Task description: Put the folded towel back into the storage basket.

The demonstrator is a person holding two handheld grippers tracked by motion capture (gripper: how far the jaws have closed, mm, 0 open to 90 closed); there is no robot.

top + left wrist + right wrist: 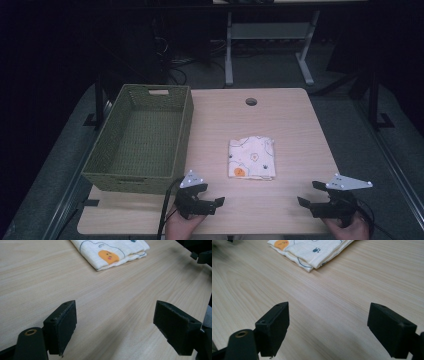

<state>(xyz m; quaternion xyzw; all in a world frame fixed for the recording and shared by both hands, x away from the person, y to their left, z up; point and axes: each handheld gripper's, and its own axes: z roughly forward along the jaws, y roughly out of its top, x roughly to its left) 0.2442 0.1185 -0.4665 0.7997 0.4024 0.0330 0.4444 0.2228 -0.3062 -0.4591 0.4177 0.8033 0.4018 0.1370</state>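
A folded white cloth (251, 158) printed with small cartoon animals and an orange blob lies flat in the middle of the light wooden table (285, 120). At the front edge, a hand holds my left gripper (216, 204) open, below and left of the cloth. My right gripper (307, 193) is open too, at the front right. In the left gripper view the jaws (115, 315) stand wide apart over bare wood, with the cloth (110, 250) ahead. The right gripper view has its jaws (328, 315) equally wide and the cloth (312, 250) farther off. Neither gripper touches the cloth.
An olive woven basket (135, 145) with handle cut-outs stands on the table's left side, nothing inside it. A round cable hole (251, 102) sits near the far edge. Behind the table are a white desk frame (270, 40) and cables on the floor.
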